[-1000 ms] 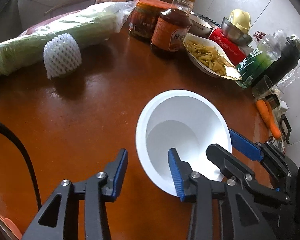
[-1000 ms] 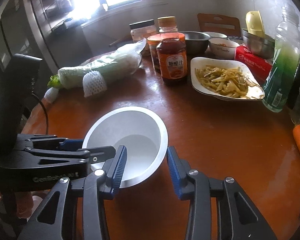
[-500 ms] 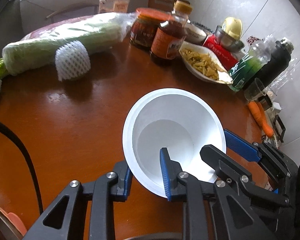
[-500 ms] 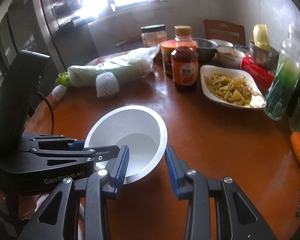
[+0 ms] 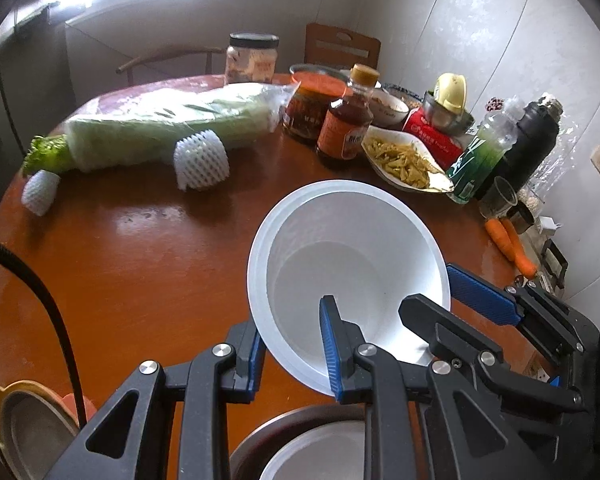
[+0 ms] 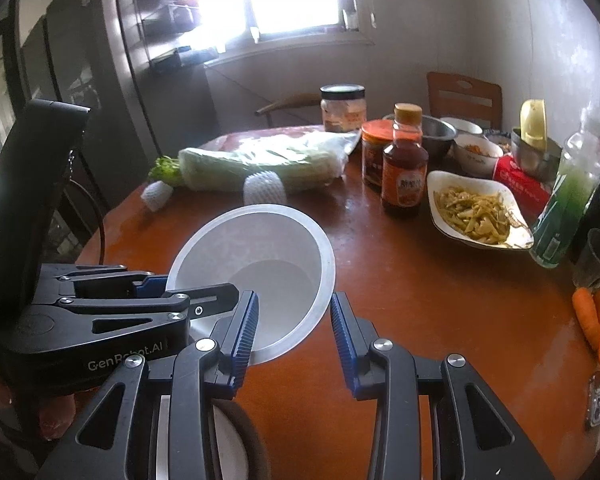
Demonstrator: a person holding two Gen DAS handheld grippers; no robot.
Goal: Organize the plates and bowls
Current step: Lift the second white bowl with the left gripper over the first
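My left gripper (image 5: 290, 354) is shut on the near rim of a white plastic bowl (image 5: 352, 256) and holds it tilted above the brown table (image 5: 140, 264). The bowl also shows in the right wrist view (image 6: 256, 264). My right gripper (image 6: 294, 330) is open, its fingers on either side of the bowl's rim, not pinching it. Below the bowl, at the near edge, sits a brown plate with a white dish in it (image 5: 312, 448). A yellow-rimmed bowl (image 5: 24, 424) lies at the lower left.
A wrapped cabbage (image 5: 168, 128), foam-netted fruit (image 5: 200, 160), sauce bottle (image 5: 346, 120), jars, a dish of food (image 5: 404, 160), a green bottle (image 5: 480, 152), a black flask and carrots (image 5: 508, 240) crowd the far and right side. A black cable (image 5: 48, 312) runs at left.
My left gripper closed on the bowl's rim and lifted it up and back toward the near edge. The right gripper rose alongside, still open.
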